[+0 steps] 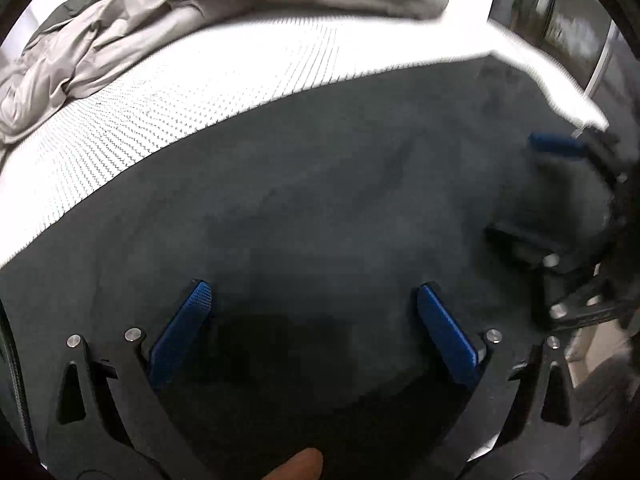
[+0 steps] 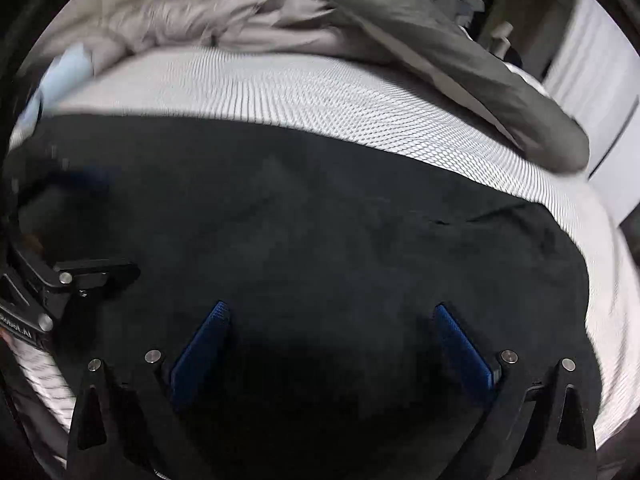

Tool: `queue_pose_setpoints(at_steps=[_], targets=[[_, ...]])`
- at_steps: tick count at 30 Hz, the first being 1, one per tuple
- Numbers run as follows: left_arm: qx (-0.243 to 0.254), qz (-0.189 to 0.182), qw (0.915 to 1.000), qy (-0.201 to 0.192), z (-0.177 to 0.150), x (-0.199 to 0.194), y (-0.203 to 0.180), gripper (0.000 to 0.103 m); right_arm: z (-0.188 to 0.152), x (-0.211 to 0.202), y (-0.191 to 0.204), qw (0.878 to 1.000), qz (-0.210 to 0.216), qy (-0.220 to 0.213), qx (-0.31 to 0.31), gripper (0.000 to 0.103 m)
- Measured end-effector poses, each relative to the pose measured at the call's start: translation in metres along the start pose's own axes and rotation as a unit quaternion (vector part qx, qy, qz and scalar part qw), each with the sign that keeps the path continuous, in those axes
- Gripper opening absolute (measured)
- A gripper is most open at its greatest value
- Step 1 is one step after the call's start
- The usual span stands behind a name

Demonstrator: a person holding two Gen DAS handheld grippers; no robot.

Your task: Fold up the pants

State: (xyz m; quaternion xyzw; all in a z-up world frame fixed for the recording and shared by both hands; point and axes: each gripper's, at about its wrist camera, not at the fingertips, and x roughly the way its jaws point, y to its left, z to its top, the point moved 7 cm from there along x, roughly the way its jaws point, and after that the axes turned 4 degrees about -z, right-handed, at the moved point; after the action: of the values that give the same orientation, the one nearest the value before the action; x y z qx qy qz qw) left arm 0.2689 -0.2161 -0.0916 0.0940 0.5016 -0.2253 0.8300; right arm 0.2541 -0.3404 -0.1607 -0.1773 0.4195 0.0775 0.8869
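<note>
Dark pants (image 1: 312,208) lie spread flat on a white patterned bed (image 1: 200,92); they also fill the right wrist view (image 2: 320,220). My left gripper (image 1: 314,300) hovers just above the cloth, blue pads wide apart, holding nothing. My right gripper (image 2: 332,316) is likewise open and empty over the pants. In the left wrist view the right gripper shows blurred at the right edge (image 1: 568,200). In the right wrist view the left gripper shows at the left edge (image 2: 60,272).
A crumpled grey duvet (image 1: 120,40) lies at the far side of the bed, also in the right wrist view (image 2: 400,40). A light blue item (image 2: 60,72) sits at the far left. The bed's right edge (image 2: 616,280) drops off beside the pants.
</note>
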Motion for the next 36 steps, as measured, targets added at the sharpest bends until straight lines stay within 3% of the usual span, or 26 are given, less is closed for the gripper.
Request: queue_pose_setpoints(at_steps=[3,5,7,8,10,13,18,23,26,27,28,29,30,32,33,35,36], targets=[[-0.048,0.004,0.9988,0.006,0.002,0.002,0.031,0.103,-0.009,0.014,-0.039,0.999,-0.027,0.01,0.032,0.102],[-0.094,0.03,0.9951,0.003,-0.001,-0.005,0.068,0.103,-0.021,0.021,-0.094,0.991,-0.104,0.023,0.078,0.103],[-0.132,0.067,0.9889,-0.004,-0.007,-0.011,0.101,0.102,-0.042,0.026,-0.15,0.976,-0.174,0.039,0.129,0.103],[-0.15,0.08,0.9855,-0.008,-0.011,-0.013,0.114,0.102,-0.05,0.027,-0.164,0.971,-0.185,0.045,0.145,0.102],[-0.174,0.076,0.9817,-0.01,-0.014,-0.014,0.125,0.102,-0.059,0.027,-0.177,0.972,-0.156,0.047,0.171,0.103],[-0.179,0.069,0.9812,-0.021,-0.009,-0.022,0.118,0.102,-0.056,0.002,-0.174,0.973,-0.147,0.032,0.172,0.103],[-0.133,0.024,0.989,-0.061,0.034,-0.036,0.057,0.102,-0.009,-0.018,-0.106,0.989,-0.05,-0.006,0.139,0.103],[-0.076,0.034,0.9958,-0.037,0.062,0.004,0.019,0.102,0.029,0.029,-0.034,0.998,0.01,0.041,0.04,0.103],[-0.099,0.085,0.9915,-0.003,0.048,0.035,0.039,0.103,0.023,0.049,-0.045,0.998,-0.025,0.053,0.019,0.103],[-0.129,0.071,0.989,-0.008,0.044,0.037,0.052,0.103,0.018,0.046,-0.057,0.998,-0.029,0.049,0.025,0.103],[-0.154,0.056,0.9864,-0.015,0.041,0.036,0.062,0.103,0.012,0.05,-0.079,0.996,-0.059,0.049,0.038,0.103],[-0.17,0.06,0.9834,-0.023,0.039,0.031,0.073,0.103,0.003,0.055,-0.11,0.99,-0.122,0.057,0.049,0.103],[-0.177,0.075,0.9809,-0.03,0.036,0.027,0.084,0.103,-0.002,0.056,-0.131,0.984,-0.159,0.063,0.056,0.103],[-0.185,0.07,0.9795,-0.038,0.031,0.024,0.097,0.103,-0.027,0.057,-0.191,0.962,-0.236,0.085,0.11,0.103],[-0.191,0.07,0.9783,-0.04,0.029,0.023,0.102,0.103,-0.036,0.058,-0.209,0.957,-0.236,0.087,0.142,0.103],[-0.205,0.069,0.9756,-0.038,0.028,0.022,0.108,0.102,-0.051,0.06,-0.228,0.958,-0.174,0.073,0.215,0.103],[-0.21,0.059,0.9749,-0.045,0.03,0.019,0.106,0.102,-0.052,0.058,-0.23,0.958,-0.168,0.068,0.222,0.103]])
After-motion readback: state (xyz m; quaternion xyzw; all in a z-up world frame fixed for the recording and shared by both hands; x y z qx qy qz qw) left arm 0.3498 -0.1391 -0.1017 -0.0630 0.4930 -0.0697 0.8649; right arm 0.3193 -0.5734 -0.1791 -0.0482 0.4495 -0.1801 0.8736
